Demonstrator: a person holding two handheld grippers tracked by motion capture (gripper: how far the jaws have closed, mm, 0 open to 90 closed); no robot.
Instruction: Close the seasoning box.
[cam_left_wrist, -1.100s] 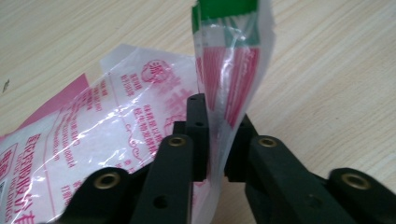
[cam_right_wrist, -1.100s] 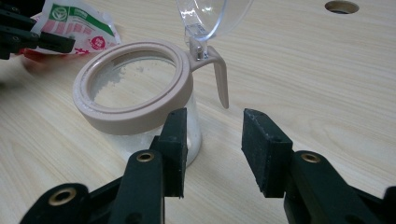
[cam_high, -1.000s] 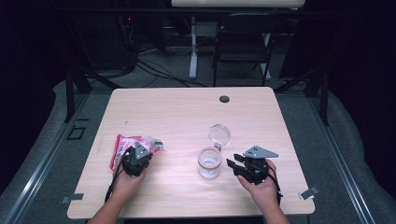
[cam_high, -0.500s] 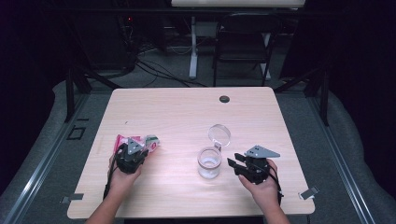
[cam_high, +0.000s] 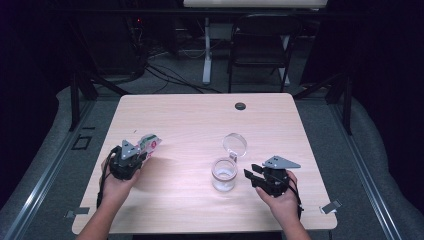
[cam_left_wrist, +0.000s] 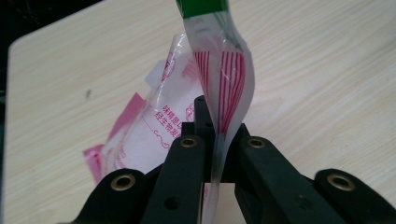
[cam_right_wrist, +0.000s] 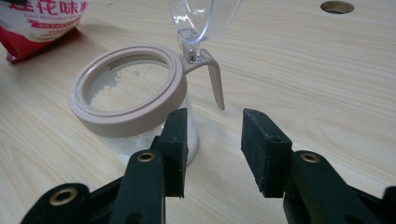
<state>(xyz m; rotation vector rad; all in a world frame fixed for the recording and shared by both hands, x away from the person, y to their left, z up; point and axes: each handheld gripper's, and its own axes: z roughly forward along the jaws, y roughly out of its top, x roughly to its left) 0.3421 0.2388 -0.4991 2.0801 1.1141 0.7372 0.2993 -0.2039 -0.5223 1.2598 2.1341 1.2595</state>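
Already clamped on the packet (cam_left_wrist: 224, 88) in the left gripper (cam_high: 131, 159) and off the table, right gripper (cam_high: 260, 179) open beside the open jar (cam_high: 223, 174), pouring not yet begun.

Left gripper (cam_left_wrist: 212, 140) jaws are closing flat on a thin clear plastic packet (cam_left_wrist: 224, 88), pinching its lower edge between them. Packet is standing upright out of the jaws, showing red stripes and a green band at the top. Behind it a pink-and-white printed part of the packet is hanging toward the light wooden table (cam_left_wrist: 327, 70).
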